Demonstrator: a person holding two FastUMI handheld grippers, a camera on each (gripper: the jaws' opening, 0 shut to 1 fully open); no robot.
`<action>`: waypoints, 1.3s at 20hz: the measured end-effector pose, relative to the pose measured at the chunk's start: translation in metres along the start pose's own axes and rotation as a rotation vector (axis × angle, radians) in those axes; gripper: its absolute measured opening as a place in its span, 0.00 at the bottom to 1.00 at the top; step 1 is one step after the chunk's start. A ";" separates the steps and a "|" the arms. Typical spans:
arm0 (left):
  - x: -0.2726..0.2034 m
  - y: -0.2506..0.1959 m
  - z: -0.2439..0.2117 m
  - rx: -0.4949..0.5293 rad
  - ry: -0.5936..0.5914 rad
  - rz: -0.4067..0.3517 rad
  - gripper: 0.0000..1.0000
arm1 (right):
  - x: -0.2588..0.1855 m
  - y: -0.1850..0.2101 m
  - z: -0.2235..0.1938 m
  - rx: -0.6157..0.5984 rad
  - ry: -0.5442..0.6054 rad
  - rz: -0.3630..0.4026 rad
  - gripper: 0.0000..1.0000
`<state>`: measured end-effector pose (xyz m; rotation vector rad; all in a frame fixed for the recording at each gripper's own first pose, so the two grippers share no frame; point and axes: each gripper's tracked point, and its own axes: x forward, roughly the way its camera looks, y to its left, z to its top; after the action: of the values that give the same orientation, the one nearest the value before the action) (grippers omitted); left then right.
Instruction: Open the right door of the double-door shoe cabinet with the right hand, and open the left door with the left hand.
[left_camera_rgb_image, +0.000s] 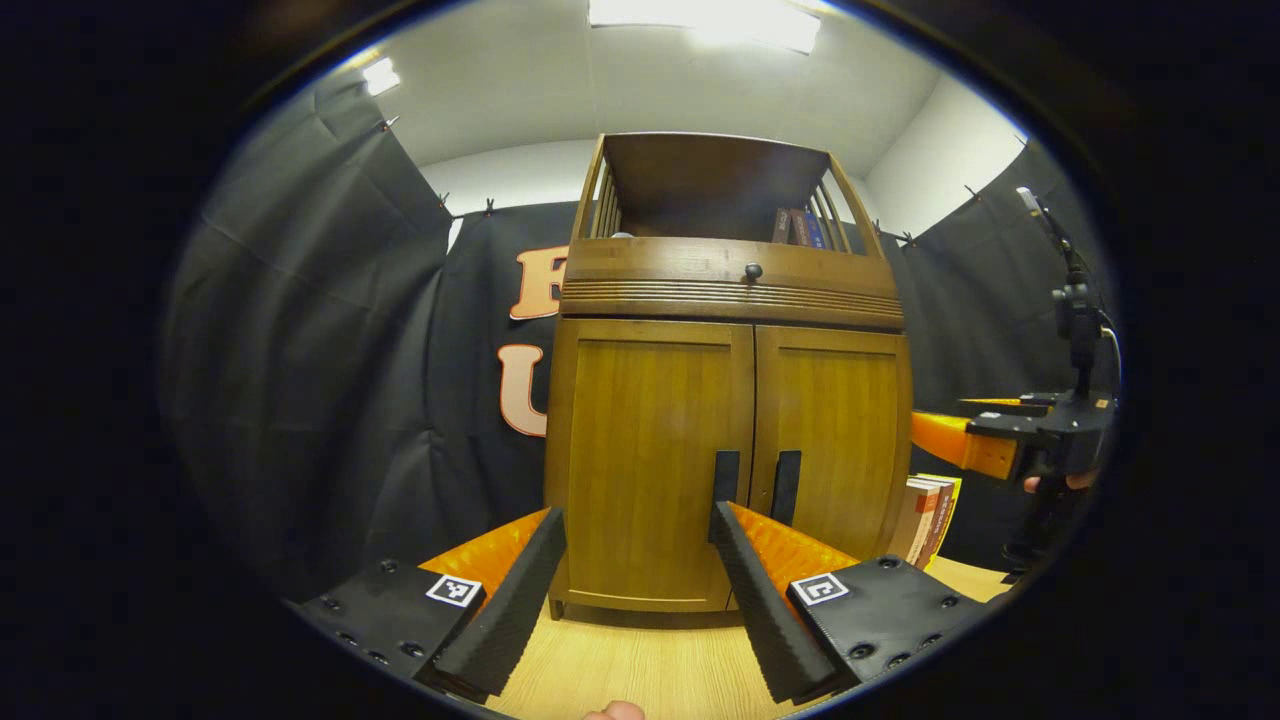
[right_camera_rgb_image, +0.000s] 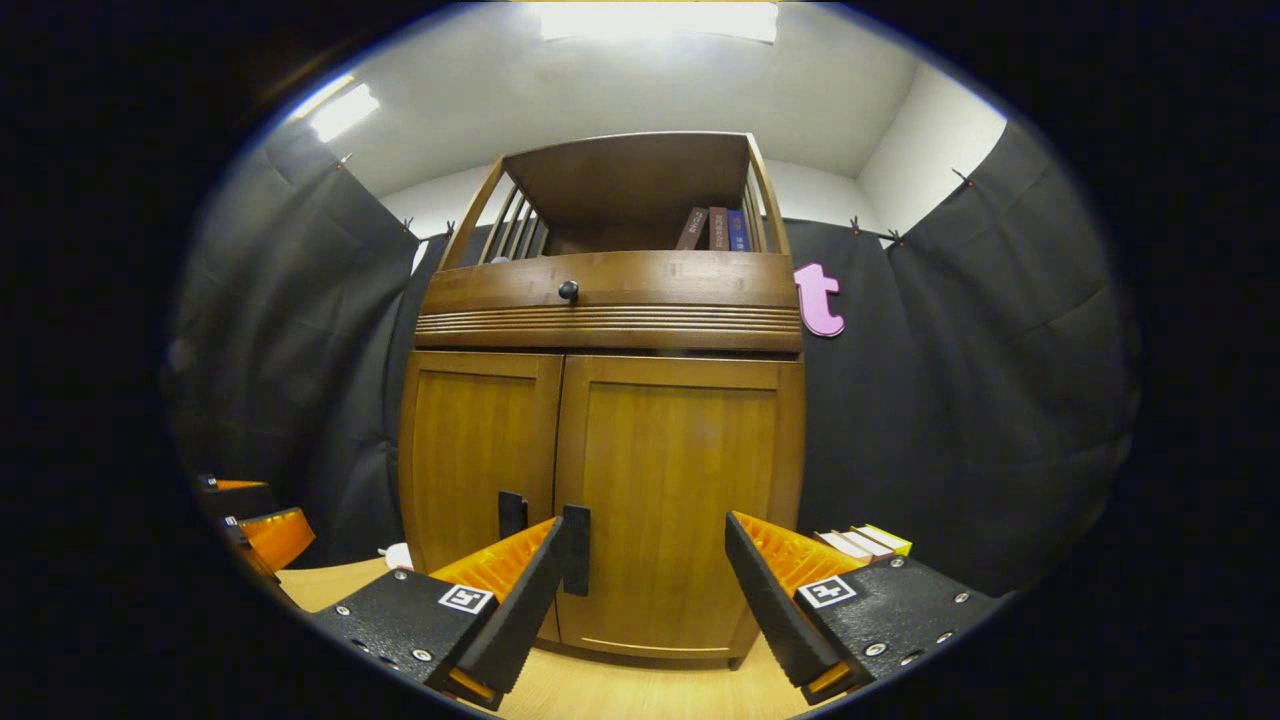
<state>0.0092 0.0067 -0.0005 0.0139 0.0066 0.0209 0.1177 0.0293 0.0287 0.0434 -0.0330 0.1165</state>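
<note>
Standing upright on the pale wooden surface, shoe cabinet: left door and right door both closed, dark vertical handles side by side at the centre seam. Left hand-held gripper: fingers spread wide, empty, before the left door. Right hand-held gripper: fingers spread wide, empty, before the right door. Drawer with round knob above the doors. Books beside the cabinet's right flank.

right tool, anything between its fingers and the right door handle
Nothing: in the right gripper view the right tool is open before the closed right door, and its handle has only bare door beside it.
</note>
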 end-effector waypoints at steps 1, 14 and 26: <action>-0.001 0.004 0.000 0.003 -0.002 0.010 0.94 | 0.012 0.005 -0.001 0.012 -0.004 0.014 0.95; -0.016 0.022 -0.003 -0.021 -0.009 0.048 0.94 | 0.131 0.054 -0.101 0.001 0.123 0.026 0.97; -0.010 0.040 -0.008 -0.030 -0.005 0.047 0.96 | 0.185 0.061 -0.150 0.051 0.209 -0.034 0.35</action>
<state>-0.0016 0.0466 -0.0078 -0.0161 0.0009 0.0682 0.2992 0.1181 -0.1116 0.0824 0.1790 0.0878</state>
